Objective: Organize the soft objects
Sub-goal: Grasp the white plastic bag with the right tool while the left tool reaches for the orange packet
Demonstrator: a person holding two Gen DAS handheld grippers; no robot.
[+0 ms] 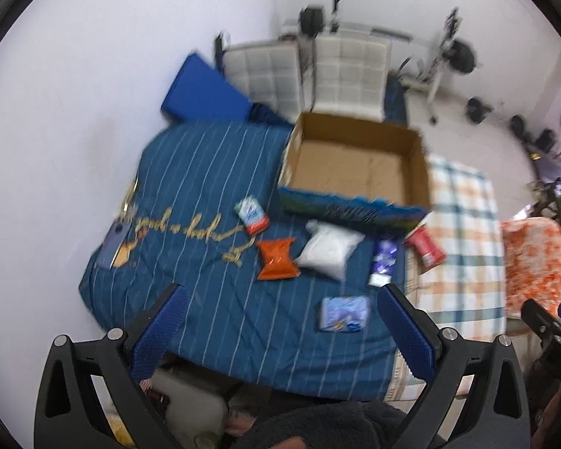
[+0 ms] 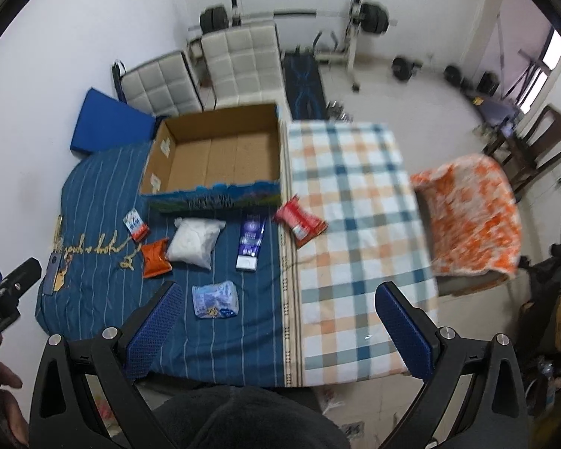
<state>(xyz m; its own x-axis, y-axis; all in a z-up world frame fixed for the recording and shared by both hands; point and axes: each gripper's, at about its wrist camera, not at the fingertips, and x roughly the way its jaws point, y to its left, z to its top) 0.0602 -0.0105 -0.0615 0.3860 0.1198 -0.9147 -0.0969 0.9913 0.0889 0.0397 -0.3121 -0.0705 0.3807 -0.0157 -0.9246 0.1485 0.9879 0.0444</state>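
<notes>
Both tongs hang wide open and empty above the bed's near edge: the left tongs (image 1: 280, 321), the right tongs (image 2: 280, 321). Nearest lies a pale blue packet (image 2: 215, 299), then an orange packet (image 2: 155, 258), a white bag (image 2: 194, 241), a purple pouch (image 2: 251, 239) and a red packet (image 2: 299, 222). Past them, an empty cardboard box (image 2: 217, 157) sits toward the far edge.

Two white quilted chairs (image 2: 239, 63) far ahead by the wall, barbell rack (image 2: 355, 18) beyond them, dark wooden chair (image 2: 542, 142) far right, blue cushion (image 2: 108, 119) ahead left.
</notes>
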